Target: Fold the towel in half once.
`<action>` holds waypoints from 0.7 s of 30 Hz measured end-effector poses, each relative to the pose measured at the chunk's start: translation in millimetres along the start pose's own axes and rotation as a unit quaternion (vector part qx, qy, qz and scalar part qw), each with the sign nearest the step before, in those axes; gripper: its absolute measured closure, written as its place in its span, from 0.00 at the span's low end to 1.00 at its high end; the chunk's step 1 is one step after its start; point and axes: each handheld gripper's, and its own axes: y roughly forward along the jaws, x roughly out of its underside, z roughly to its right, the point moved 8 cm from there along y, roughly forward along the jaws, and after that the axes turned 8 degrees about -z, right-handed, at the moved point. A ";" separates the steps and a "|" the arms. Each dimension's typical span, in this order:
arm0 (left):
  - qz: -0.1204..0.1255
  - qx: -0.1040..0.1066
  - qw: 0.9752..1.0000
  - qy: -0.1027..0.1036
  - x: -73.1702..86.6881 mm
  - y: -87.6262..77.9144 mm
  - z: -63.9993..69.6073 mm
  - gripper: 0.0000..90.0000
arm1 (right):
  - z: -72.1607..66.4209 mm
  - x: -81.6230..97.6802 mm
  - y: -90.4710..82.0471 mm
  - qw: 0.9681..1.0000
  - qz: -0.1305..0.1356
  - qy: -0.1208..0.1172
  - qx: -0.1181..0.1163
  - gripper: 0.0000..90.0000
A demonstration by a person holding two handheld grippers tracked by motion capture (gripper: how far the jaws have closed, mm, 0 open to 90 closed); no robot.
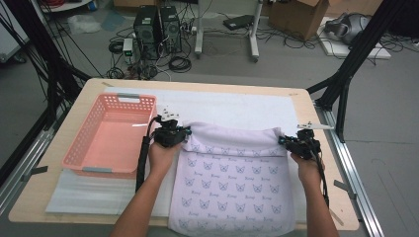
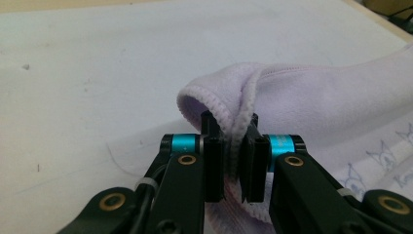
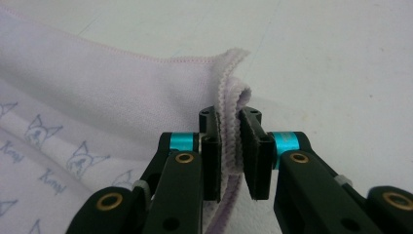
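Note:
A pale lilac towel (image 1: 232, 182) printed with small cat-face motifs lies on the white mat, its near end hanging over the table's front edge. My left gripper (image 1: 184, 134) is shut on the towel's far left corner; in the left gripper view the folded hem (image 2: 234, 131) is pinched between the black jaws of my left gripper (image 2: 235, 161). My right gripper (image 1: 285, 141) is shut on the far right corner, and the right gripper view has the doubled hem (image 3: 230, 131) squeezed between the jaws of my right gripper (image 3: 231, 156). The far edge is stretched between the two grippers.
A pink plastic basket (image 1: 83, 148) stands empty at the left of the table, close to my left gripper. A white mat (image 1: 237, 106) covers the tabletop beyond the towel. Black frame posts (image 1: 346, 84) rise at the right; computers and cables lie on the floor behind.

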 end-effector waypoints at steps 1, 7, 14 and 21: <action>0.000 -0.002 1.000 0.001 0.4 0.3 -0.4 0.89 | 0.1 -0.6 0.9 1.000 0.002 0.002 0.003 0.86; 0.023 0.004 1.000 -0.005 -4.9 -8.3 -0.2 0.59 | 5.8 -5.3 -4.2 0.999 0.027 0.036 0.008 0.65; 0.019 0.014 1.000 0.012 5.3 -11.5 7.9 0.58 | 6.0 -5.5 -20.4 0.998 0.044 0.033 -0.002 0.65; -0.001 0.019 1.000 -0.004 29.4 -4.4 5.1 0.56 | -4.3 10.6 -24.5 0.999 0.024 0.021 -0.035 0.70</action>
